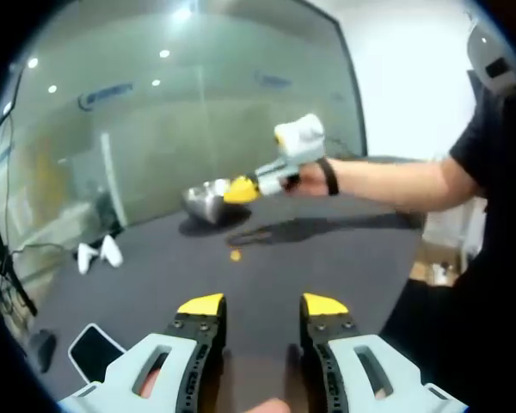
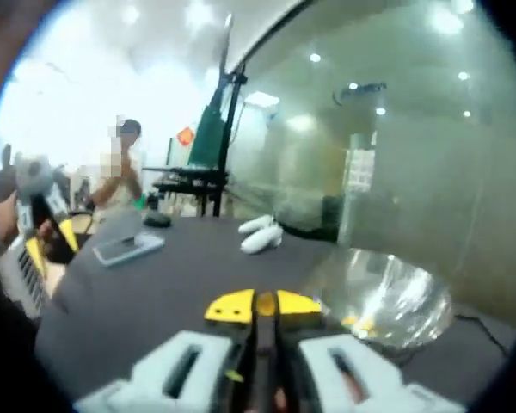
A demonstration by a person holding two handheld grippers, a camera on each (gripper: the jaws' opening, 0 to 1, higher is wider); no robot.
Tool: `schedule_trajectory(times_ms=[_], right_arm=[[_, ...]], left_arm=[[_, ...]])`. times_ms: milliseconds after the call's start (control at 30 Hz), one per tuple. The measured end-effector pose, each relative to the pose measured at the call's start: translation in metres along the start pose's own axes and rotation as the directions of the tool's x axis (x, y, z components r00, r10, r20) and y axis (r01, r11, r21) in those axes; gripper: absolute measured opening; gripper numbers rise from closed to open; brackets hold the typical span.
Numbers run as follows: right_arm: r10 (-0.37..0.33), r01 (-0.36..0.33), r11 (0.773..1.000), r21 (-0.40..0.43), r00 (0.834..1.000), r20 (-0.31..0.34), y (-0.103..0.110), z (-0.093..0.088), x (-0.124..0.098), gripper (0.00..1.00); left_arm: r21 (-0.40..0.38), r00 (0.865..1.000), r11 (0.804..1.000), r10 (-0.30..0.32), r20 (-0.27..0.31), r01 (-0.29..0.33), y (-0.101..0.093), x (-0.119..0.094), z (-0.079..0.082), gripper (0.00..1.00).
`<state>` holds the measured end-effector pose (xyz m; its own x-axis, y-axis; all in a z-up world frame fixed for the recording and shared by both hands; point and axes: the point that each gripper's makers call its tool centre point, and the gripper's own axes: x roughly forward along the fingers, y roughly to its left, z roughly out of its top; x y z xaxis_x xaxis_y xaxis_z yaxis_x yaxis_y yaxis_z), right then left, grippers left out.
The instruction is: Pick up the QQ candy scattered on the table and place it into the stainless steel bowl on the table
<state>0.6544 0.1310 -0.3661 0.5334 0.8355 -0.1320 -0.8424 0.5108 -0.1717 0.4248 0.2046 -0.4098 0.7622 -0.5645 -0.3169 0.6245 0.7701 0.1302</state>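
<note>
Grey counter [image 1: 327, 258] runs along a glass wall, and one orange candy [image 1: 235, 255] lies loose near its middle, just short of the steel bowl [image 1: 208, 199] at the far edge. Pinched shut on another orange candy [image 2: 265, 303], the right tool [image 2: 264, 308] hangs beside the bowl's rim, so the carrying step looks nearly done; next it must reach over the bowl and let go. Nearer the front edge, the left tool [image 1: 262, 304] gapes, holding nothing
</note>
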Motion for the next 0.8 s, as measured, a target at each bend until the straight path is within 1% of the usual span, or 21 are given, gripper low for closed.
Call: schedule_trajectory(times_ms=[67, 133, 200, 233, 300, 467, 500, 600, 667, 700, 733, 767, 800], right_arm=[[-0.032, 0.031, 0.999, 0.025, 0.999, 0.035, -0.013, 0.015, -0.001, 0.09], [-0.041, 0.040, 0.999, 0.032, 0.999, 0.032, -0.022, 0.023, 0.001, 0.09], [-0.086, 0.085, 0.996, 0.018, 0.995, 0.043, -0.038, 0.031, 0.004, 0.09], [-0.099, 0.099, 0.995, 0.015, 0.994, 0.038, -0.043, 0.033, 0.006, 0.09], [-0.129, 0.127, 0.991, 0.040, 0.991, 0.036, -0.060, 0.035, 0.011, 0.09], [-0.169, 0.167, 0.984, 0.056, 0.985, 0.031, -0.080, 0.038, 0.018, 0.09], [-0.175, 0.173, 0.983, 0.053, 0.984, 0.032, -0.075, 0.041, 0.016, 0.09], [-0.196, 0.194, 0.980, 0.054, 0.980, 0.040, -0.084, 0.045, 0.019, 0.09], [-0.200, 0.196, 0.978, 0.075, 0.979, 0.050, -0.088, 0.045, 0.020, 0.10], [-0.184, 0.178, 0.976, 0.128, 0.982, 0.035, -0.085, 0.040, 0.021, 0.16], [-0.180, 0.175, 0.974, 0.141, 0.983, 0.027, -0.085, 0.038, 0.022, 0.21], [-0.185, 0.180, 0.976, 0.127, 0.982, 0.030, -0.086, 0.036, 0.021, 0.22], [-0.187, 0.184, 0.976, 0.113, 0.982, 0.022, -0.085, 0.033, 0.020, 0.18]], left_arm=[[0.001, 1.000, 1.000, -0.001, 0.002, 0.001, 0.000, 0.000, 0.001, 0.36], [0.000, 1.000, 1.000, -0.002, 0.003, 0.002, -0.001, 0.000, 0.001, 0.36], [-0.005, 1.000, 1.000, 0.005, 0.001, -0.005, 0.002, -0.001, -0.001, 0.36], [-0.009, 1.000, 1.000, 0.008, 0.001, -0.008, 0.003, -0.001, -0.001, 0.36], [-0.008, 1.000, 1.000, 0.008, 0.000, -0.008, 0.003, -0.001, -0.001, 0.36], [-0.004, 1.000, 1.000, 0.002, -0.005, -0.002, 0.001, -0.001, -0.002, 0.36], [-0.006, 1.000, 1.000, 0.003, -0.007, -0.003, 0.001, -0.001, -0.003, 0.36], [-0.008, 1.000, 1.000, 0.005, -0.008, -0.005, 0.002, -0.001, -0.003, 0.36], [-0.008, 1.000, 1.000, 0.006, -0.008, -0.006, 0.002, -0.001, -0.003, 0.36], [-0.006, 1.000, 1.000, 0.006, -0.008, -0.006, 0.003, -0.001, -0.003, 0.36], [-0.006, 1.000, 1.000, 0.010, -0.005, -0.010, 0.004, -0.002, -0.003, 0.36], [-0.014, 1.000, 1.000, 0.018, 0.001, -0.018, 0.007, -0.003, -0.002, 0.36], [-0.019, 1.000, 1.000, 0.022, 0.003, -0.022, 0.008, -0.003, -0.001, 0.36]])
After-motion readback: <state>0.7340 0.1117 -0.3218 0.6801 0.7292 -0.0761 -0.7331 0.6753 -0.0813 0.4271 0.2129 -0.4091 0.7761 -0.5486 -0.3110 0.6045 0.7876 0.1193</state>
